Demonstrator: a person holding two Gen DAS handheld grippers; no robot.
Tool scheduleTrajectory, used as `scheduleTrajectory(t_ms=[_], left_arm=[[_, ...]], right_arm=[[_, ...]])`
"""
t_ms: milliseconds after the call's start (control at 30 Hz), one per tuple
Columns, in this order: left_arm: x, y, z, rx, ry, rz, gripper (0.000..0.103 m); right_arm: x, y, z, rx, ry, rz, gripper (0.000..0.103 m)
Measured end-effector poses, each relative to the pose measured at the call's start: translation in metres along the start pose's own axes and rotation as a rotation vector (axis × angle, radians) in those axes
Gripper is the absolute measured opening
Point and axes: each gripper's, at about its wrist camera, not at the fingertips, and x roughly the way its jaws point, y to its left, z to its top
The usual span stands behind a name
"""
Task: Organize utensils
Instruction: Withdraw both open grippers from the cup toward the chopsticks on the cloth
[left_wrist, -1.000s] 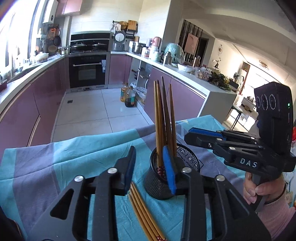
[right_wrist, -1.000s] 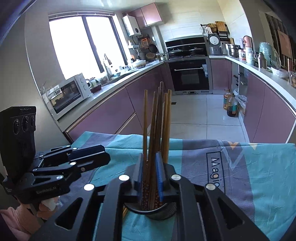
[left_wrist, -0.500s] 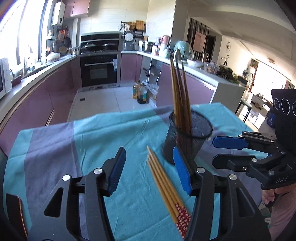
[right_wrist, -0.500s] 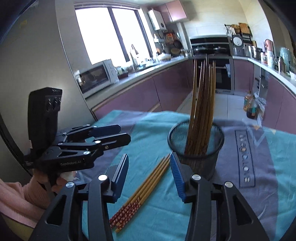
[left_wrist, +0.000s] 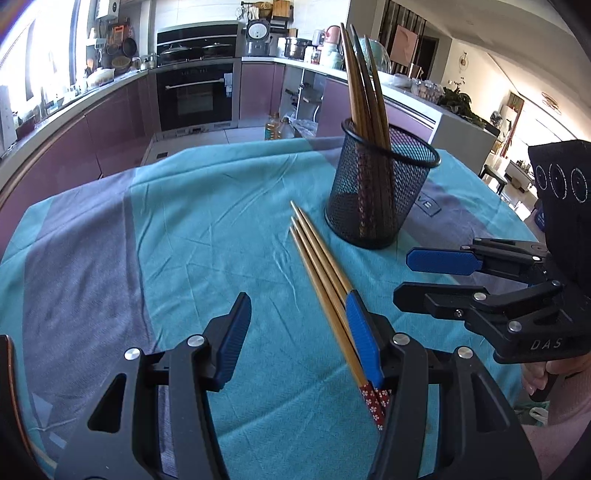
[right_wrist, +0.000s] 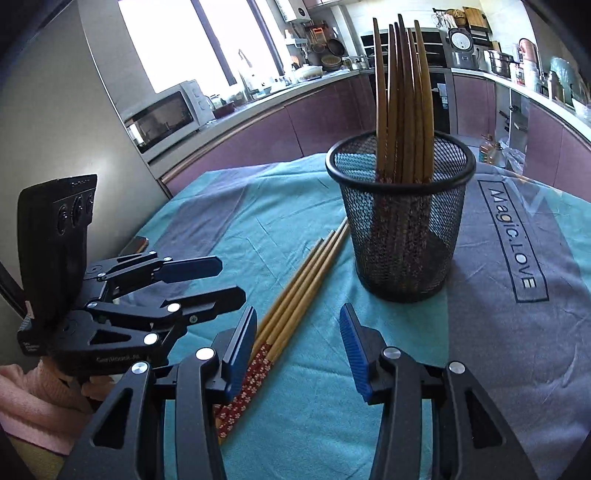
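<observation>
Teal-clothed surface (left_wrist: 207, 221): your left tongs (left_wrist: 299, 343) and right tongs (right_wrist: 299, 354) have opened, empty, dropping toward loose bamboo chopsticks (right_wrist: 299, 291) beside black mesh cup (right_wrist: 402, 229).

Mesh cup (right_wrist: 400, 221) blocks beyond loose chopsticks (right_wrist: 295, 295); left cloth (left_wrist: 147, 240) open.

1. One black wire-mesh cylindrical holder (right_wrist: 400, 218) stands on the cloth.
2. Seven brown wooden chopsticks (right_wrist: 402, 99) stand upright in it, as far as the right wrist view lets them be told apart.
3. Four tan wooden chopsticks with red flowered ends (right_wrist: 295, 295) lie flat beside it.
4. One teal and grey tablecloth (left_wrist: 207, 229).
</observation>
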Motion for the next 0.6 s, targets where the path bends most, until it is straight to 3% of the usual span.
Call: scheduleTrajectory(t_ms=[333, 600], left_arm=[[0.016, -0.01, -0.011, 0.018, 0.07, -0.006, 0.053], [0.022, -0.01, -0.011, 0.022, 0.076, 0.018, 0.05]], right_arm=[[0.008, -0.002, -0.003, 0.008, 0.02, -0.016, 0.044], [0.013, 0.001, -0.004, -0.002, 0.031, -0.028, 0.045]])
